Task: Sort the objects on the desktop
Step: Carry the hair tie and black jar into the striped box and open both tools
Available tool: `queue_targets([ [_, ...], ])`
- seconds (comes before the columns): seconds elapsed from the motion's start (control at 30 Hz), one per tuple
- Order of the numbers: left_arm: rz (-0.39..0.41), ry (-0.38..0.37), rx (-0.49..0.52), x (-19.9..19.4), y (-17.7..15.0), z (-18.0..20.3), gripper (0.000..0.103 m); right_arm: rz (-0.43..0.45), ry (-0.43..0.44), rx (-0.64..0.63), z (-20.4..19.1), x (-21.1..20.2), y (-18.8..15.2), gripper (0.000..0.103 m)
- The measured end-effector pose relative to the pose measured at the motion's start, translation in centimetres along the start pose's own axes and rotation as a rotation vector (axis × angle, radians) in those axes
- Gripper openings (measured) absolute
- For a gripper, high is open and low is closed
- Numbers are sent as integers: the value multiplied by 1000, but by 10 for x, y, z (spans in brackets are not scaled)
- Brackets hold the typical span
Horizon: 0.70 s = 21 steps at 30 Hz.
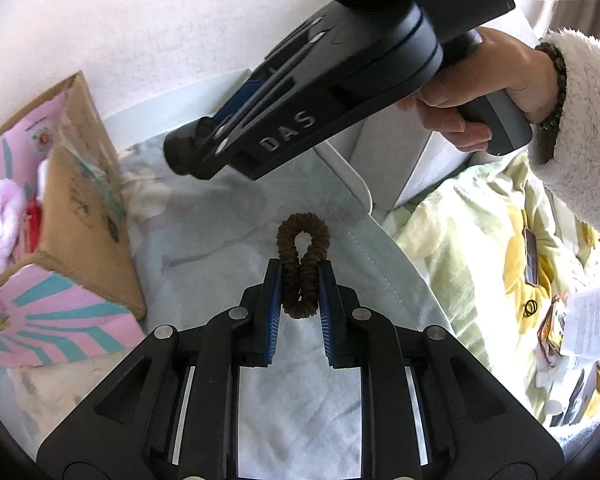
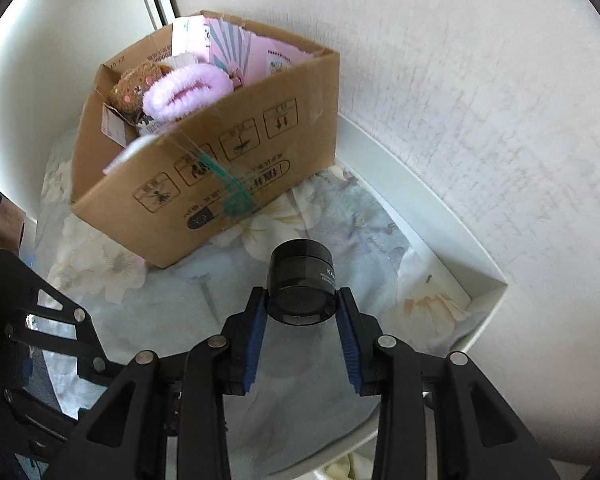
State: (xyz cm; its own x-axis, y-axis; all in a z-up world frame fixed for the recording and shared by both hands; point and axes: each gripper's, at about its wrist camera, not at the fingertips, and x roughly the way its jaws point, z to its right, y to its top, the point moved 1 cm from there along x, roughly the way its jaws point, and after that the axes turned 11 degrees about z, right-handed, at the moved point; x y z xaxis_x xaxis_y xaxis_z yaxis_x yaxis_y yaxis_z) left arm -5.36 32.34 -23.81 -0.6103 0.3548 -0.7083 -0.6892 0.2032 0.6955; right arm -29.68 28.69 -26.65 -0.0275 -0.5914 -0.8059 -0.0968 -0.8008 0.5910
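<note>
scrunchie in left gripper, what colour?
Dark brown scrunchie; clearest in the left wrist view.

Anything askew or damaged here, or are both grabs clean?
Nothing damaged or spilled. Left gripper pinches the brown hair tie flat; right gripper holds the black jar on its side. The cardboard box sits skewed to the wall, contents piled loosely.

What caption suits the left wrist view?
Left gripper pinching a brown hair scrunchie above a floral cloth.
</note>
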Motion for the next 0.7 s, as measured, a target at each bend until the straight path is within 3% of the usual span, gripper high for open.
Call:
queue_targets([
  [0.13, 21, -2, 3, -10, 3, 8, 15, 18, -21, 15, -5, -17, 8, 32],
  [0.43, 118, 25, -22, -83, 26, -12, 15, 77, -75, -12, -22, -74, 24, 32],
  [0.7, 193, 106, -23, -147, 49, -68, 15, 152, -126, -21, -54, -105, 64, 32],
])
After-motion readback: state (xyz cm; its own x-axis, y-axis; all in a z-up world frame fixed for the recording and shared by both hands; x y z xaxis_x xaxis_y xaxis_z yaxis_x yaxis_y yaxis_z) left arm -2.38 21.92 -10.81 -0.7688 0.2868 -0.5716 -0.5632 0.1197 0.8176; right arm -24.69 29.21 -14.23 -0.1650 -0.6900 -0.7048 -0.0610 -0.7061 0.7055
